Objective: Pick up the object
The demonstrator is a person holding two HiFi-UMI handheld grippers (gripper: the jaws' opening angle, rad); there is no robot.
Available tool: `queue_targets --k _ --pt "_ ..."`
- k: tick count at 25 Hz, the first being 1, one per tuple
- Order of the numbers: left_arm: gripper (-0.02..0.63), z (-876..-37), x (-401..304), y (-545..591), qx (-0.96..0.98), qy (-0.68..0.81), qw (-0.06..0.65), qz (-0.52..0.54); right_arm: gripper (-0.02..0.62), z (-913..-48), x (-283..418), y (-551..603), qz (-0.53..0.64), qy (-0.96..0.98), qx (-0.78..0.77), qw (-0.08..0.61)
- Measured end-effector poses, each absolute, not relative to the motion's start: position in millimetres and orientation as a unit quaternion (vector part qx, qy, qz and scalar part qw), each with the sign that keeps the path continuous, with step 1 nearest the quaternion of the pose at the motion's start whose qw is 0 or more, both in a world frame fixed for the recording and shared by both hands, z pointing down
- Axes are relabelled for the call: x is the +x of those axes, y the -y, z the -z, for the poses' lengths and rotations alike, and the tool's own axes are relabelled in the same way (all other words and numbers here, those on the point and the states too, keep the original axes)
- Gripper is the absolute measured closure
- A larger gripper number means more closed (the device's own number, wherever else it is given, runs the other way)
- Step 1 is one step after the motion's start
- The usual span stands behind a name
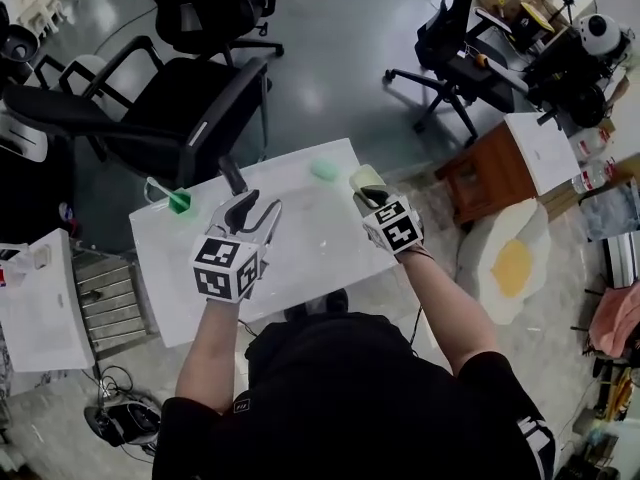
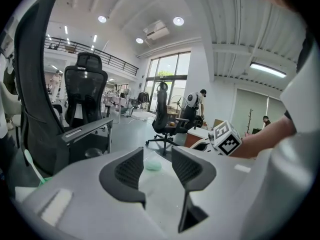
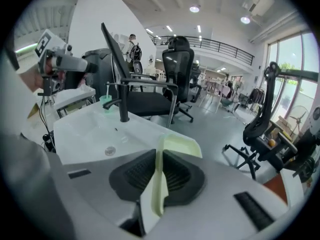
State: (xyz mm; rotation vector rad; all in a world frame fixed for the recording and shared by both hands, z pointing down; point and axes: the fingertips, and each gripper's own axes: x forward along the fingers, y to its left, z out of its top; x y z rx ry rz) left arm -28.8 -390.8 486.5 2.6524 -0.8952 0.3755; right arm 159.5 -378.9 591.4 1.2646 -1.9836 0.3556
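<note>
Right gripper [image 3: 159,159] clenched on sheet [image 3: 179,145]: pads pressed on both faces, sheet standing on edge in the gap. Sheet thin, pale yellow-green, plain, limp. Sticks out past the fingertips, front part bent over to the right as a flat flap; near end trails out behind the pads.

In head view, sheet at far right corner of bench [image 1: 300,253], by the right edge. Touching the top or lifted off it: cannot tell.

Left gripper [image 2: 157,156] released, jaws apart, nothing between the pads. Held over the middle of the bench, nearer the left edge.

Green lump [image 1: 325,170] lying on the top at the far edge, just left of the sheet and apart from it; seen beyond the gap of the left jaws.

Black tap [image 1: 232,175] upright near the far edge, left of the lump. Green cup [image 1: 179,203] at far left corner, a white stick slanting out of it. Drain [image 3: 110,151] in the basin, between tap and right gripper.
</note>
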Motion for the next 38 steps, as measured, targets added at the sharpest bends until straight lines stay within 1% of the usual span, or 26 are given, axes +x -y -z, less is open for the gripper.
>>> queue_targets --k 14,16,20,26,30,33,38 --pt "0.433 -462 -22 398 0.940 0.295 0.126 -0.121 0.543 -488 170 353 -0.096 0.801 0.526 0.267" --pt "0.434 -460 -22 400 0.938 0.300 0.126 -0.119 0.543 -472 174 349 -0.087 0.809 0.529 0.243" --pt "0.437 -451 -24 403 0.934 0.315 0.124 -0.112 0.543 -439 186 338 -0.074 0.824 0.536 0.167" --pt "0.449 -431 -28 416 0.926 0.348 0.117 -0.090 0.543 -405 213 322 -0.051 0.824 0.556 0.097" --pt "0.456 -422 -21 421 0.922 0.359 0.113 -0.084 0.543 -391 232 310 -0.042 0.824 0.563 0.056" --pt "0.459 -418 -15 421 0.921 0.365 0.111 -0.082 0.543 -390 244 303 -0.057 0.824 0.563 0.025" --pt "0.463 -411 -4 418 0.920 0.368 0.116 -0.072 0.545 -408 260 303 -0.080 0.819 0.568 0.015"
